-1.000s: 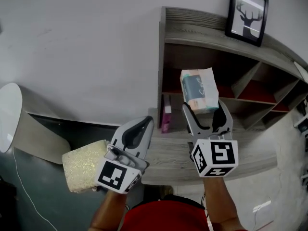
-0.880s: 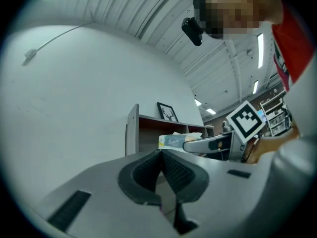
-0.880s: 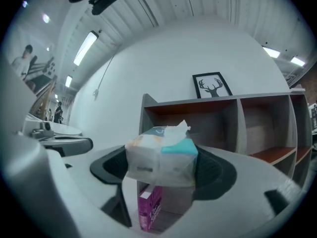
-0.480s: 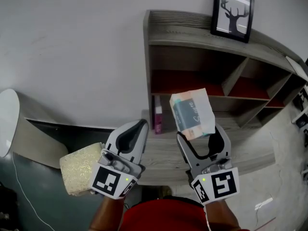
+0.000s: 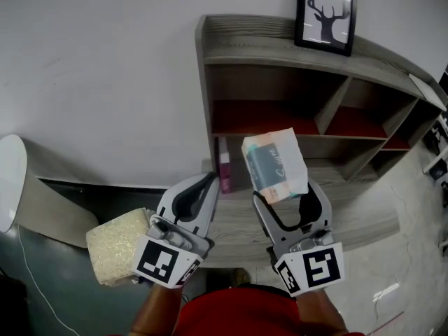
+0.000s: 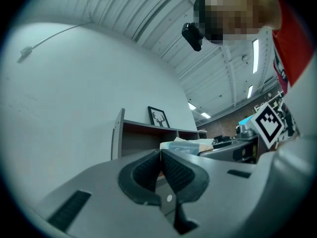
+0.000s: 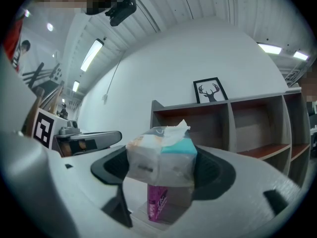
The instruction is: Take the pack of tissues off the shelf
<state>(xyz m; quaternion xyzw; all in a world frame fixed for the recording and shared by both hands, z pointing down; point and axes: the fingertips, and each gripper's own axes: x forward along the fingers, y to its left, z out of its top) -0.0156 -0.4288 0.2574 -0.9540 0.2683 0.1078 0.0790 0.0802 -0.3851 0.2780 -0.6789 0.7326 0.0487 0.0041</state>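
Note:
The pack of tissues (image 5: 274, 163), teal and white in clear wrap, is out in front of the grey wooden shelf (image 5: 280, 47), held up off its lower board. My right gripper (image 5: 283, 193) is shut on the pack's lower end, with a pad on each side. In the right gripper view the tissue pack (image 7: 161, 155) fills the gap of the right gripper (image 7: 161, 171). My left gripper (image 5: 206, 182) hangs to the left of it, shut and empty, and the left gripper (image 6: 161, 155) shows its pads touching in its own view.
A purple box (image 5: 225, 170) stands at the shelf's left wall, just left of the pack. A framed deer picture (image 5: 325, 12) sits on top of the shelf. A pale yellow block (image 5: 119, 245) lies low at the left, beside the left gripper. A white wall is behind.
My right gripper has drawn the tissue pack back out of the shelf toward me, lower in the view. The left gripper has barely shifted. The shelf has slid left in the head view.

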